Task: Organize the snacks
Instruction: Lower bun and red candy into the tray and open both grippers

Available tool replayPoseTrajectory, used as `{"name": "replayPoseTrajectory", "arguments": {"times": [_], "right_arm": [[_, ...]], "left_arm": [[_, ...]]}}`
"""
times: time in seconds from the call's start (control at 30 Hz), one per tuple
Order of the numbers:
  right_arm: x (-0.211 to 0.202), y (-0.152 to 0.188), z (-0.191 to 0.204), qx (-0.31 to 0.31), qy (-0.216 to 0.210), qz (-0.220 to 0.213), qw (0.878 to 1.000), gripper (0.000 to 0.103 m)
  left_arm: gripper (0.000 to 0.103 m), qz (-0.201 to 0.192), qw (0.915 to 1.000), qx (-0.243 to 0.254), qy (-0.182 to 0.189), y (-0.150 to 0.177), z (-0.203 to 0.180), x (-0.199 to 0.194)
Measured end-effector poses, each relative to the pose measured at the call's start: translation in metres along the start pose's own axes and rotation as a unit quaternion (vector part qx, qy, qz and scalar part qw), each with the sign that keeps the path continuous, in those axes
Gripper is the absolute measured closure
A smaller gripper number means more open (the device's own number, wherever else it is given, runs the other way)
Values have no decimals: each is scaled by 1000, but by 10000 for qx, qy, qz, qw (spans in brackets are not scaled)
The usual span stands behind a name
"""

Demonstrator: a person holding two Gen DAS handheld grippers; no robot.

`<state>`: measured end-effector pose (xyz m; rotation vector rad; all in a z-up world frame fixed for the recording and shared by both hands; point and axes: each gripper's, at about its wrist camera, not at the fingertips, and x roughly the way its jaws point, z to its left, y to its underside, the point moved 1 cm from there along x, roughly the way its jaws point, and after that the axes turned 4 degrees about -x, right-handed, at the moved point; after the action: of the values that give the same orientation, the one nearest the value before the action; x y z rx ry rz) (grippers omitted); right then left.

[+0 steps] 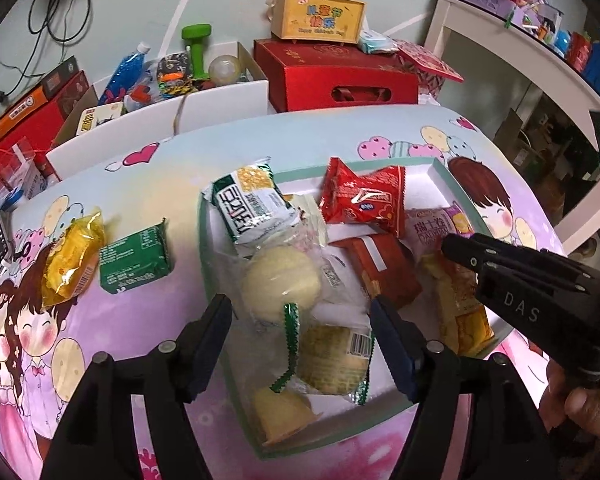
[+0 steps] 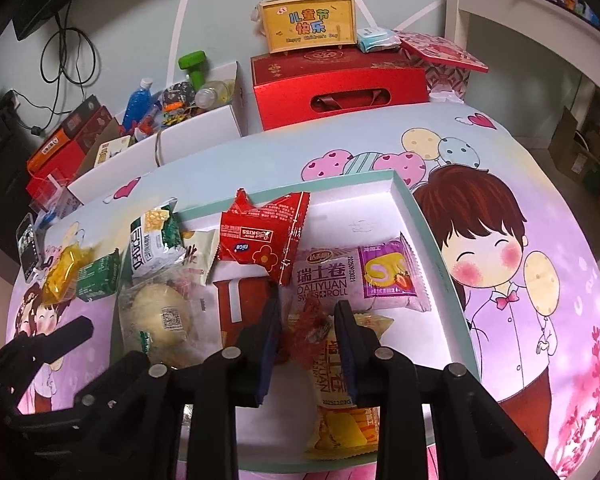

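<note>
Placing step: left gripper (image 1: 300, 344) open over clear-wrapped buns (image 1: 296, 300), right gripper (image 2: 306, 340) slackening astride yellow cake packet (image 2: 340, 396) in teal-rimmed white tray (image 1: 380, 168); next, yellow sachet (image 1: 70, 264) and green packet (image 1: 136, 260) outside.

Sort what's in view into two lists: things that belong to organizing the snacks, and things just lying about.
Job:
white tray
red snack packet
Swiss roll packet
clear bag of round cakes
yellow packet and green packet, both outside the tray

Lying about:
red gift box
yellow handled box
green dumbbell
blue bottle
</note>
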<state>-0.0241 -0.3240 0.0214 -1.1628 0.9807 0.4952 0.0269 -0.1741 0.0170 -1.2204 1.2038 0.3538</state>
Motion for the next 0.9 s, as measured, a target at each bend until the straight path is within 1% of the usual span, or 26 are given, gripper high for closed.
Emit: {"name": "replayPoseTrajectory", "arguments": {"times": [0.07, 0.1, 0.13, 0.17, 0.2, 0.23, 0.4, 0.47, 0.5, 0.53, 0.57, 0.63, 0.7, 0.9], "right_arm": [[1, 0, 1, -13, 7, 13, 10000, 71], [1, 0, 1, -15, 8, 24, 10000, 69], [2, 0, 1, -15, 11, 35, 10000, 55], [2, 0, 1, -17, 35, 41, 10000, 43], [1, 0, 1, -21, 79, 15, 10000, 27], [0, 0, 2, -37, 108, -15, 9999, 26], [2, 0, 3, -68, 118, 18, 9999, 25], [4, 0, 2, -67, 129, 44, 9999, 22], [4, 0, 2, -70, 140, 46, 9999, 18], [4, 0, 2, -76, 158, 41, 9998, 14], [4, 0, 2, -80, 163, 33, 9998, 13], [4, 0, 2, -87, 159, 17, 9998, 4], [4, 0, 3, -93, 174, -10, 9998, 0], [3, 0, 1, -55, 272, -64, 9996, 0]], "left_arm": [[31, -24, 10000, -53, -49, -1, 4, -2], [31, -28, 9999, -74, -67, -1, 6, -2], [30, -31, 9999, -109, -102, -1, 8, -2], [27, -33, 9998, -153, -151, -2, 11, -2], [22, -34, 9996, -199, -201, -2, 14, -2], [20, -42, 9993, -256, -255, -2, 18, -2], [18, -41, 9977, -499, -455, -2, 33, 1], [14, -49, 9965, -592, -583, -1, 39, 3], [12, -55, 9961, -621, -630, -1, 41, 3], [12, -67, 9954, -660, -697, -1, 44, 4], [12, -71, 9949, -680, -738, -1, 46, 5], [12, -91, 9939, -725, -820, -1, 49, 6], [12, -110, 9931, -776, -870, -1, 52, 6], [12, -148, 9923, -897, -841, -1, 58, 5]]}}
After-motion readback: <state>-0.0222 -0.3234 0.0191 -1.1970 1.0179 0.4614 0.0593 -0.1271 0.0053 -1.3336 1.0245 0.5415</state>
